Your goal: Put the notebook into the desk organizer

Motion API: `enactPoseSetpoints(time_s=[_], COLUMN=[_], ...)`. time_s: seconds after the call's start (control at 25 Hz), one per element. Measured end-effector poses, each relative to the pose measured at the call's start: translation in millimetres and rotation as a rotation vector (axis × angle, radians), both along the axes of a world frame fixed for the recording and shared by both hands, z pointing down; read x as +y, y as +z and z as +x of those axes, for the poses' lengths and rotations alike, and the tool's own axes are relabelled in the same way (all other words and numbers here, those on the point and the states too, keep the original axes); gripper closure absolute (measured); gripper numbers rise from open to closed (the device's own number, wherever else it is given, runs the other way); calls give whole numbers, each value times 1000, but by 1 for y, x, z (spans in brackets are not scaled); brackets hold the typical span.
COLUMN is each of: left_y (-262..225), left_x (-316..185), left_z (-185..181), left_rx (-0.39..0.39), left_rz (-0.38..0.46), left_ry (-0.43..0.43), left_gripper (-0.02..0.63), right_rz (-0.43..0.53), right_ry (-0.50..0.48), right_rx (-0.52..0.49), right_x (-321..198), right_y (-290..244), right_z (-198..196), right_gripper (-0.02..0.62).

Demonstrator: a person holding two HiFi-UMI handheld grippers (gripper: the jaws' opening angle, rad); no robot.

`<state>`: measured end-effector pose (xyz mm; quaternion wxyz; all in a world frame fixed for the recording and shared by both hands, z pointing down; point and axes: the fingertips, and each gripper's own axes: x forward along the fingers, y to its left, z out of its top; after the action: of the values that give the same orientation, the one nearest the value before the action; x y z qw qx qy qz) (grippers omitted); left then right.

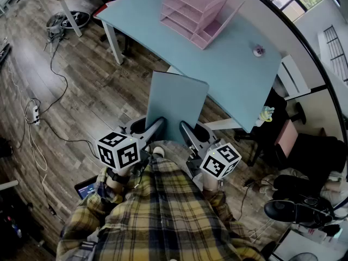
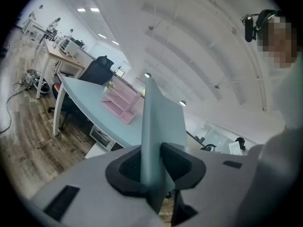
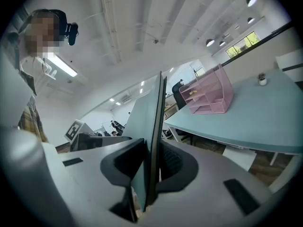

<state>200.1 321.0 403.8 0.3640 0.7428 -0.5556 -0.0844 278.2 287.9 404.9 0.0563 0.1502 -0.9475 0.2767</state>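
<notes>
While L tongs [image 1: 161, 124] & R tongs [image 1: 184, 127] pinch notebook [image 1: 176, 105], desk organizer [image 1: 196, 12] on table [image 1: 239, 75] beyond.

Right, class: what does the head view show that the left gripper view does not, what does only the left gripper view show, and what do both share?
Only the head view: the right gripper, both marker cubes and a small purple object on the table. Only the left gripper view: both jaws of the left gripper pressed on the notebook's edge, plus ceiling lights. Both: the notebook, pink desk organizer and blue table.
</notes>
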Motion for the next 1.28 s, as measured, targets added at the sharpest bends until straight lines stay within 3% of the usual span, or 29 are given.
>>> enactPoseSetpoints(time_s=[0.36, 0.64, 1.0, 1.28], left_y=[2, -3, 0, 1], left_x=[-1, 4, -12, -52], left_z=[14, 1, -43, -107], left_rx=[-13, -17, -4, -4], left_rz=[-8, -8, 15, 20], left_ry=[-47, -122, -147, -123], left_gripper=[503, 503, 502, 503], right_rz=[-19, -12, 2, 9], right_ry=[-45, -116, -137, -116], right_rx=[-21, -34, -21, -26], right_x=[-4, -6, -23, -62], right_y=[2, -3, -2, -1], right_z=[13, -3, -49, -112], right_gripper=[508, 508, 508, 508])
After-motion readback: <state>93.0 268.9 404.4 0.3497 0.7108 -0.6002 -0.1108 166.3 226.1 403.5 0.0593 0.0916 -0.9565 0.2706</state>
